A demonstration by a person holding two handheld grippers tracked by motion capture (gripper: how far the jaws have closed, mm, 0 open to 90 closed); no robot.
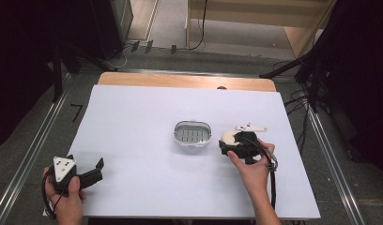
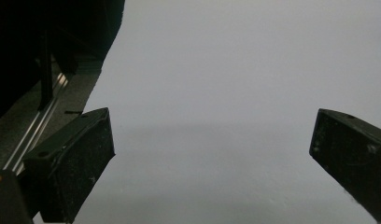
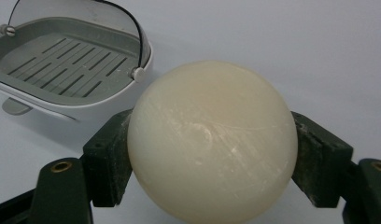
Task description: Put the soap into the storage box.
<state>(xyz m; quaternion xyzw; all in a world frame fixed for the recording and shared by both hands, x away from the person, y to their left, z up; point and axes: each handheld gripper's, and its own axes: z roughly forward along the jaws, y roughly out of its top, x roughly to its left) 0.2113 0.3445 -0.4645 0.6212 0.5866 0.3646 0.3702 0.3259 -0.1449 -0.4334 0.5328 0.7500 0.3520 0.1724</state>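
A round cream-white soap bar (image 3: 212, 140) sits clamped between the jaws of my right gripper (image 3: 212, 158); in the high view the soap bar (image 1: 228, 137) and the right gripper (image 1: 231, 142) are just right of the soap dish. The soap dish (image 1: 193, 134) is white with a grey slotted tray and a clear hinged lid standing open; the soap dish (image 3: 72, 70) lies just beyond and left of the held soap. My left gripper (image 1: 96, 169) rests open at the table's near left corner; its pads (image 2: 72, 163) stand wide apart over bare white surface.
The white table sheet (image 1: 133, 122) covers the wooden table, whose far edge (image 1: 185, 80) shows. A metal rail (image 2: 37, 128) runs along the floor left of the table. Dark stands and cables lie beyond the table's far side.
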